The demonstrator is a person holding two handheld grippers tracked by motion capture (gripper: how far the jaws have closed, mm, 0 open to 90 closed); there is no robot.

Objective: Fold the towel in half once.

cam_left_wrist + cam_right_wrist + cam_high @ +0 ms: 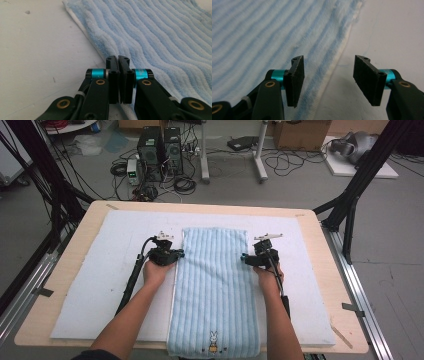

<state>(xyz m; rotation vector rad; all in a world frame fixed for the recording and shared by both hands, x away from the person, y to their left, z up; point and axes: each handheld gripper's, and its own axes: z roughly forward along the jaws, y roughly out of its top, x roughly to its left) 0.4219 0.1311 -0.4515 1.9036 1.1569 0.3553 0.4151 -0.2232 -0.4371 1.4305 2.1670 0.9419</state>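
Observation:
A light blue striped towel (215, 285) lies lengthwise down the middle of the white mat (100, 285), with a small rabbit sewn near its front hem (214, 338). My left gripper (180, 254) sits at the towel's left edge. In the left gripper view its jaws (118, 58) are pressed together right where the towel (162, 37) edge meets them, pinching that edge. My right gripper (243, 257) is at the towel's right edge. In the right gripper view it (328, 60) stands open, one jaw over the towel (262, 32) and one over the bare mat, pads not touching the cloth.
The mat covers most of a wooden table (75, 245). Black frame posts (350, 205) stand at the table's right and left sides. Computer towers (160, 152) and cables lie on the floor beyond the far edge.

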